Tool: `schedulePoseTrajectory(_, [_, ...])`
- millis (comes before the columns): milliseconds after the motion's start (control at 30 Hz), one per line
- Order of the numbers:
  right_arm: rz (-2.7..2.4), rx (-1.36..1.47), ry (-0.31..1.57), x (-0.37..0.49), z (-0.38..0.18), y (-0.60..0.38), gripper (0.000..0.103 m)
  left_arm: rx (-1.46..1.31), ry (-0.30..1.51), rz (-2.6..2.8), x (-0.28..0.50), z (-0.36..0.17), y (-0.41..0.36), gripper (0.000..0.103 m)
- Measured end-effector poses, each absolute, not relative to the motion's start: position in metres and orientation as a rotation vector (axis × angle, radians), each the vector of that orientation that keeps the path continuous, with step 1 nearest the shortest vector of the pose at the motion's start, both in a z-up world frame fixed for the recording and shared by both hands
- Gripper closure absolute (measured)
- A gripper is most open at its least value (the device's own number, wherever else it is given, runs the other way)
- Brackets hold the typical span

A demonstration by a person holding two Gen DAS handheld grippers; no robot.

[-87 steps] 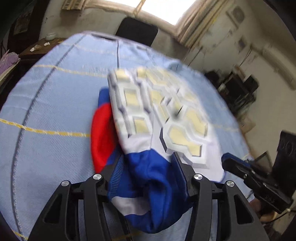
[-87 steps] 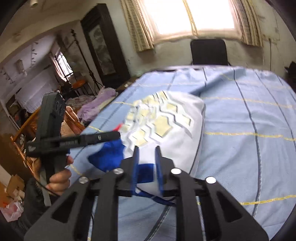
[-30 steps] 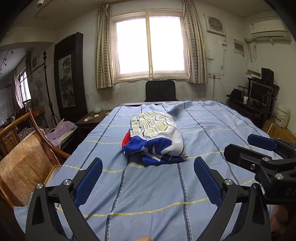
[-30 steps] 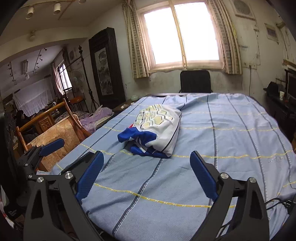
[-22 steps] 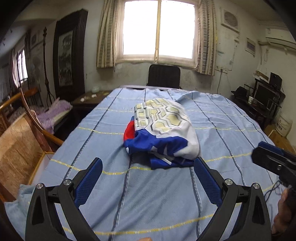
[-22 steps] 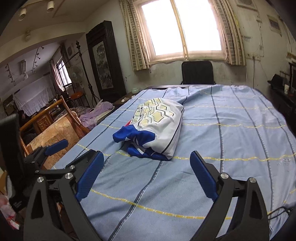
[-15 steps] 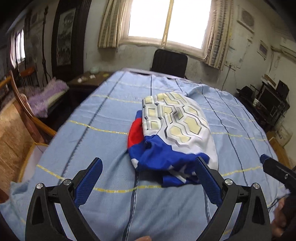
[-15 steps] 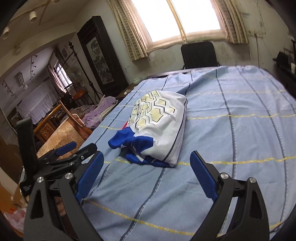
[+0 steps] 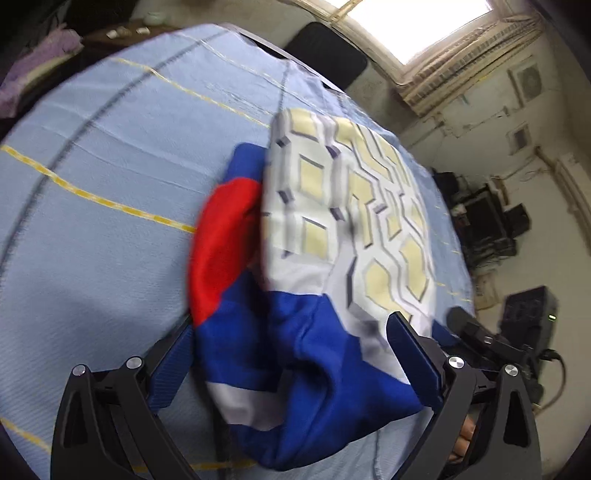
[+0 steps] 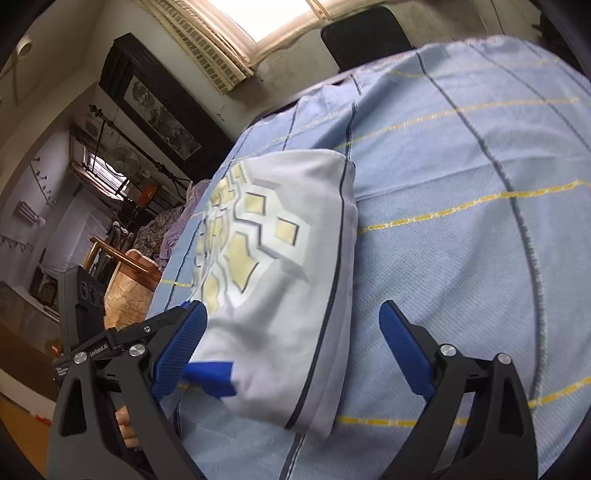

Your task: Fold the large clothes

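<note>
On the blue bedspread (image 10: 461,177) a bundled white, blue and red garment (image 9: 332,229) lies between each wide-open gripper's blue pads

- Folded jersey (image 9: 310,295) in left wrist view: motion-blurred, hexagon print smeared; its near blue hem drops behind the left gripper (image 9: 291,354) frame, underside unseen.
- Left gripper's finger bases run off the bottom edge.
- Right gripper (image 9: 480,332) in left wrist view: only a dark blurred stub at the right, jaws not readable there.
- Hand (image 9: 463,437) behind the left gripper frame: just a sliver of fingers.
- Right wrist view: jersey's left side hidden behind the blue pad (image 10: 181,350); hand (image 10: 125,424) mostly covered by frame.
- Chair (image 10: 364,31) cut by the top edge.
</note>
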State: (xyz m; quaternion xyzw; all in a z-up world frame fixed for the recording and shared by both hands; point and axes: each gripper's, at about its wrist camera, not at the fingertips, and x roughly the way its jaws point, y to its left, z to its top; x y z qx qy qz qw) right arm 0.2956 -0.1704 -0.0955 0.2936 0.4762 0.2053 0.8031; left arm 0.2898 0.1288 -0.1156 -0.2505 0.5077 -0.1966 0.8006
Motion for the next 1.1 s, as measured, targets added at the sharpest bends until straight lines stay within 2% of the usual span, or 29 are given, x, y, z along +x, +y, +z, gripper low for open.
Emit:
schedulePoseTrajectory(133, [0.503, 0.690, 1.063, 0.309, -0.117, -0.163, 0.012, -0.520, 1.088, -0.522, 0.293, -0.120, 0.110, 0.006])
schedulePoseTrajectory(233, [0.562, 0.738, 1.069, 0.312, -0.127, -0.156, 0.013, -0.482, 1.068, -0.544, 0.292, -0.121, 0.099, 0.014])
schedulePoseTrajectory(367, [0.568, 0.711, 1.042, 0.310, -0.129, -0.149, 0.024, -0.476, 1.050, -0.555, 0.292, -0.123, 0.094, 0.028])
schedulePoseTrajectory(400, [0.562, 0.705, 1.043, 0.310, -0.130, -0.149, 0.032, -0.482, 1.048, -0.556, 0.292, -0.124, 0.093, 0.029])
schedulePoseTrajectory(600, [0.585, 0.719, 1.007, 0.309, -0.125, -0.149, 0.049, -0.509, 1.001, -0.626, 0.288, -0.113, 0.095, 0.043])
schedulePoseTrajectory(833, [0.679, 0.769, 0.941, 0.295, -0.096, -0.147, 0.058, -0.474, 0.875, -0.635, 0.255, -0.071, 0.102, 0.045])
schedulePoseTrajectory(1100, [0.800, 0.756, 0.853, 0.239, -0.030, -0.127, 0.058, -0.389, 0.755, -0.573, 0.150, 0.002, 0.128, 0.045])
